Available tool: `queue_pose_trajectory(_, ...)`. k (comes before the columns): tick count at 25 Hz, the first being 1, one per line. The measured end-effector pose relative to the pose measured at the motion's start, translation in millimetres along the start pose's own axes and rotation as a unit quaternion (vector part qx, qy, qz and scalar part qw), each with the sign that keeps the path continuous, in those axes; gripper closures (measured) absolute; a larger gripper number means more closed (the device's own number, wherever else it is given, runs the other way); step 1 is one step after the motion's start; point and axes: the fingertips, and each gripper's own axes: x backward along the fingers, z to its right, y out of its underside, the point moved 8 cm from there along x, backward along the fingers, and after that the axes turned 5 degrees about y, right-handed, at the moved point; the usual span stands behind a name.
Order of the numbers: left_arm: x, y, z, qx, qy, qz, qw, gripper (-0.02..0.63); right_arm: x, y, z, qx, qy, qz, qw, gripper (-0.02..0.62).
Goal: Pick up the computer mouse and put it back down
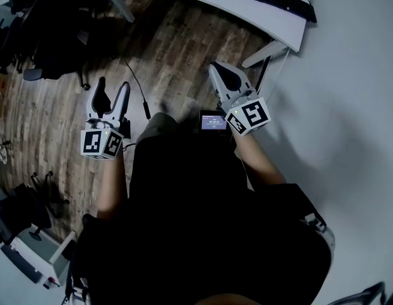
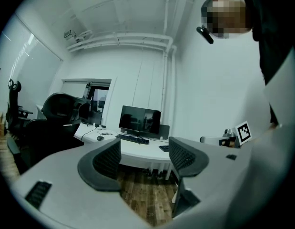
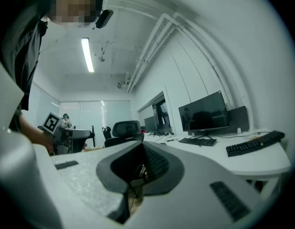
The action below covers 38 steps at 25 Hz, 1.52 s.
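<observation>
entry: both claws out in front of me, held level over the wooden floor [image 1: 177,49], pointing towards the white desk [image 2: 87,133].

left gripper [image 2: 143,149]: jaws stand wide apart, with nothing between them. through the gap i see only floor and the desk edge.

right gripper [image 3: 141,147]: the pads meet at the tips, so i read it as closed, with nothing in it.

computer mouse [image 2: 100,138]: in the left gripper view there is a small dark thing with a cable on the far desk, left of the keyboard [image 2: 133,139] and below the monitor [image 2: 140,120]. i take that for the mouse (too small to be certain). it lies on the desktop, well apart from both claws. the head view shows a keyboard on the desk but no mouse that i can make out.

progress: judged from this, nothing of the task is done. no pick, no lift, no set-down. the mouse sits untouched.

left to do: close the distance to the desk, bring one claw over the mouse (the left is ready as it stands, the right would have to spread first), pinch it across its sides, raise it clear of the desktop, then lower it back and release.
</observation>
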Motion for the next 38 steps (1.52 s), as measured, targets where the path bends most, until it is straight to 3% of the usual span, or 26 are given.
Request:
queue_pose_trajectory(10,-42,10,-24,0.001,0.005,0.002,1.0,0.313,-40,12,22,-0.005,0.001,-0.014,1.0,0.592)
queue_pose_trajectory(28,-203,-22,-197,0.023,0.007,0.018,0.9996,0.313,-268,-21,65,0.045,-0.036,-0.031,0.998,0.592)
queue_pose_trajectory(38,-285,-14,-260,0.041,0.022,0.01,0.9989,0.313,-348,-22,106,0.054,-0.025,-0.043,0.997,0.592)
